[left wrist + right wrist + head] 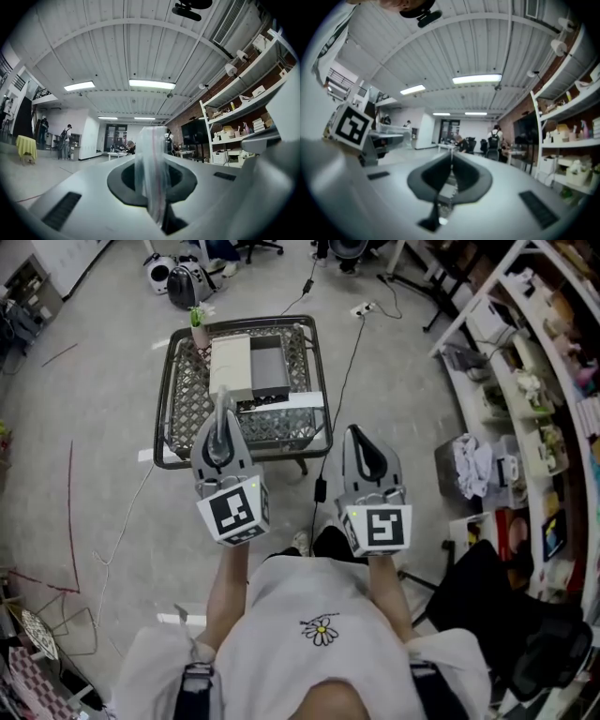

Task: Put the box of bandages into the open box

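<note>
Ahead of me, on a wire-mesh table (323,381), lies the open box (267,367), grey inside with its white lid (231,367) folded to the left. My left gripper (221,432) hovers over the table's near edge, shut on a strip of clear plastic bag (222,407). In the left gripper view the bag (151,154) stands up between the jaws of the left gripper (152,161); a thin red line runs along it. The right gripper (356,432) is just right of the table, its jaws together with nothing in them (451,157). No bandage box can be made out.
A small pink bottle (199,331) stands at the table's far left corner. A black cable (342,381) runs over the floor to a power strip (362,308). Shelving (525,381) full of goods lines the right side. Chair bases stand at the far end.
</note>
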